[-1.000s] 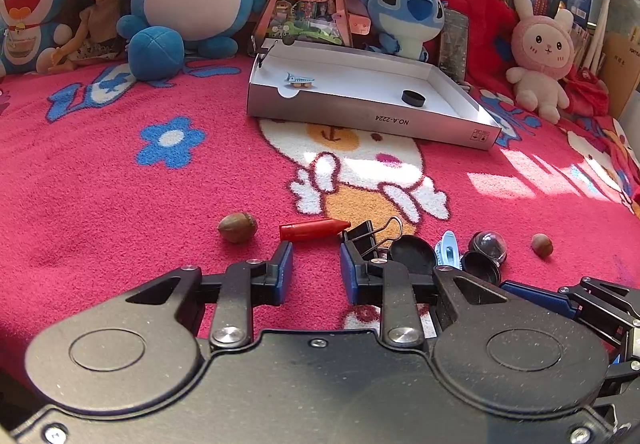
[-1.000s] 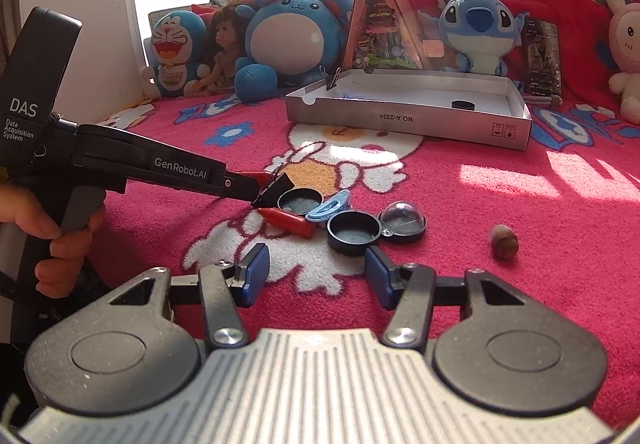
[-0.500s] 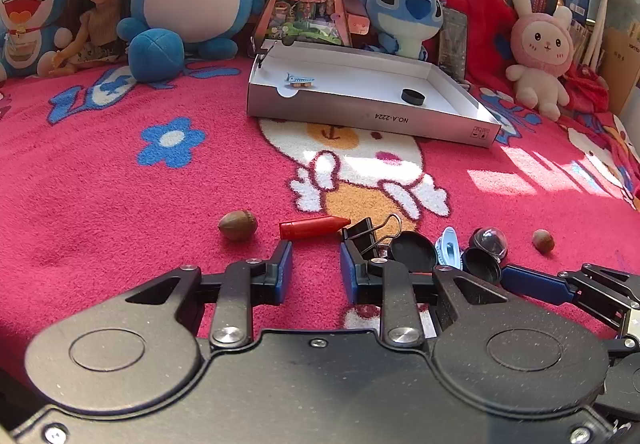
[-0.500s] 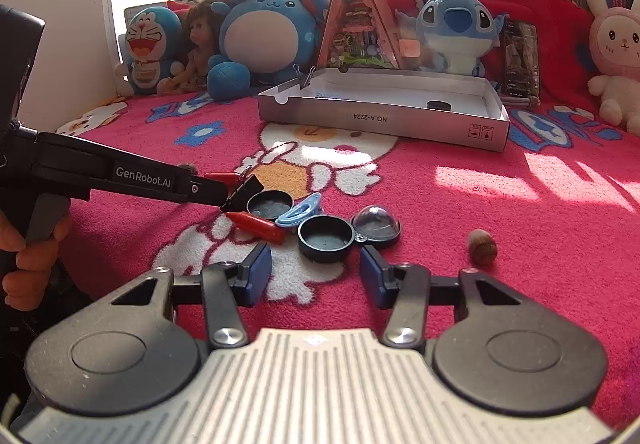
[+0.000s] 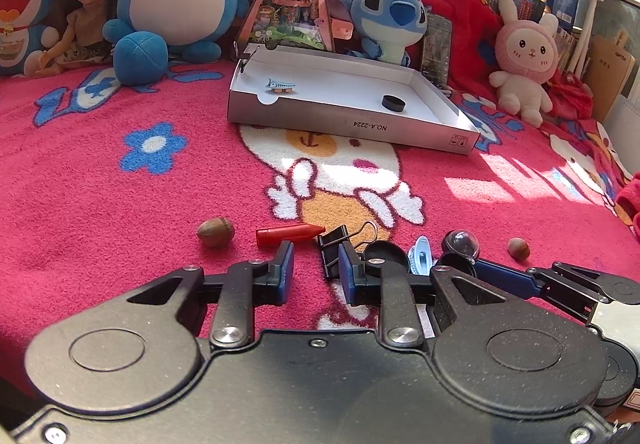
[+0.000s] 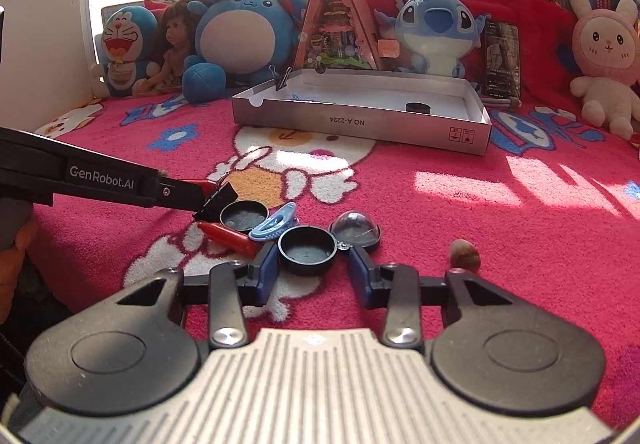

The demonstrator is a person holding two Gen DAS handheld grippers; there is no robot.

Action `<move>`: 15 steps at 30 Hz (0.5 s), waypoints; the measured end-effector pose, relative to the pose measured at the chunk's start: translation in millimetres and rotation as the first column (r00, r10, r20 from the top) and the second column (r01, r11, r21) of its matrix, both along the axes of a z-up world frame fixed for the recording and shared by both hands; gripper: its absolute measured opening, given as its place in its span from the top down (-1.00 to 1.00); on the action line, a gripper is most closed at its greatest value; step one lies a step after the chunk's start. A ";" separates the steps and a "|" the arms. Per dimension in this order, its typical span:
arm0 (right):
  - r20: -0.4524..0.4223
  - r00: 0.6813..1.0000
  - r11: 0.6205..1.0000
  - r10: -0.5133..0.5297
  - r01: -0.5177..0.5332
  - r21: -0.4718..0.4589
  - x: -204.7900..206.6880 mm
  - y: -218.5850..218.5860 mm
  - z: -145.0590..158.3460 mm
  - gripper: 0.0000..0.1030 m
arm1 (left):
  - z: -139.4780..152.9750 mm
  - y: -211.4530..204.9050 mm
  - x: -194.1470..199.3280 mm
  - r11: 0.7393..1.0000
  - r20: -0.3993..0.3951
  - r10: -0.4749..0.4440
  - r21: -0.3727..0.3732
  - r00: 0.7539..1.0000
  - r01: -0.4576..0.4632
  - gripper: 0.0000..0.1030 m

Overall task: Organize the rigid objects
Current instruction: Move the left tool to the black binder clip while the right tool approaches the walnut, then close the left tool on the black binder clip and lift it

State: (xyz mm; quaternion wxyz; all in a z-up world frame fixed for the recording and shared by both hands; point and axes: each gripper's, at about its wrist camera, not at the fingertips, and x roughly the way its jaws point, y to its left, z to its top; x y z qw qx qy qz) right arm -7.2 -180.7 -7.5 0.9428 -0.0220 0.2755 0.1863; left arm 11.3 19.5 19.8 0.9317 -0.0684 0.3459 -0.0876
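Two grippers are shown low over a bed spread with a pink blanket; a shallow box lies farther back and already holds a black cap. The right gripper is seen with its jaws closing around a second cap, which rests open side up on the blanket between them; firm pad contact is not yet evident. The left gripper is held with its jaws at a narrow, empty gap, a binder clip lying just ahead of one finger. The step in hand is judged to be the grasp of the cap. Both pads should be brought onto the cap's wall at opposite points, and kept level so that it is not tipped. A clear dome touches the cap on one side and a blue clip lies just beside it on the other; neither should be caught in the squeeze.
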 end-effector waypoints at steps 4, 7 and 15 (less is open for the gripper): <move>-0.003 0.999 0.999 -0.039 0.039 -0.010 5.3 -2.6 -0.7 0.02 | 1.2 -3.8 1.2 0.999 -0.003 -0.026 -0.019 1.000 0.026 0.56; -0.008 0.999 0.999 -0.052 0.052 0.000 8.1 -4.8 -1.0 0.03 | -1.7 -9.5 3.9 1.000 -0.001 -0.024 0.009 1.000 0.024 0.55; -0.005 0.999 0.999 -0.050 0.050 -0.003 9.1 -5.4 -1.5 0.03 | -7.3 -4.8 4.7 0.996 0.015 -0.002 0.095 1.000 0.000 0.51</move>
